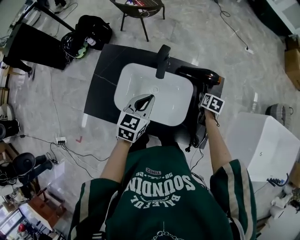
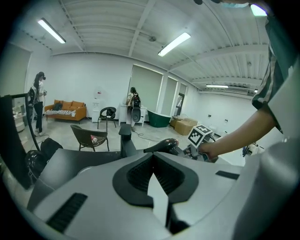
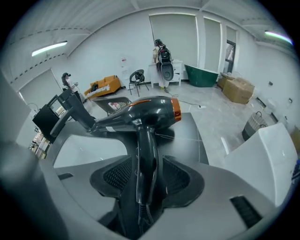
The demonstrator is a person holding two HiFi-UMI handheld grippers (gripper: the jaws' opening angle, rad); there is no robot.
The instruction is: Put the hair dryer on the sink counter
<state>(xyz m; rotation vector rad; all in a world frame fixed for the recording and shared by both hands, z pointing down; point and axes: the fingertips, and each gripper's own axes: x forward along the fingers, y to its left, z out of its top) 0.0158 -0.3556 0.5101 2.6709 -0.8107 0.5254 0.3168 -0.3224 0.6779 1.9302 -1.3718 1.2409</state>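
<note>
The black hair dryer (image 1: 199,75) with an orange band lies on the dark sink counter (image 1: 105,79), to the right of the white basin (image 1: 140,79) and the black faucet (image 1: 162,61). My right gripper (image 1: 202,97) is at the counter's right front. In the right gripper view the dryer's handle (image 3: 143,140) runs between the two jaws of my right gripper (image 3: 146,159), which stand open with a narrow gap on each side. My left gripper (image 1: 149,98) hovers over the basin's front edge. Its jaws (image 2: 153,161) are shut with nothing between them. The dryer (image 2: 161,146) shows beyond them.
The dryer's cord (image 1: 194,140) hangs off the counter's front right. A white tub (image 1: 262,145) stands on the floor to the right. A chair (image 1: 140,9) stands behind the counter, a black bag (image 1: 93,30) at the back left. Cables and a power strip (image 1: 61,139) lie at left.
</note>
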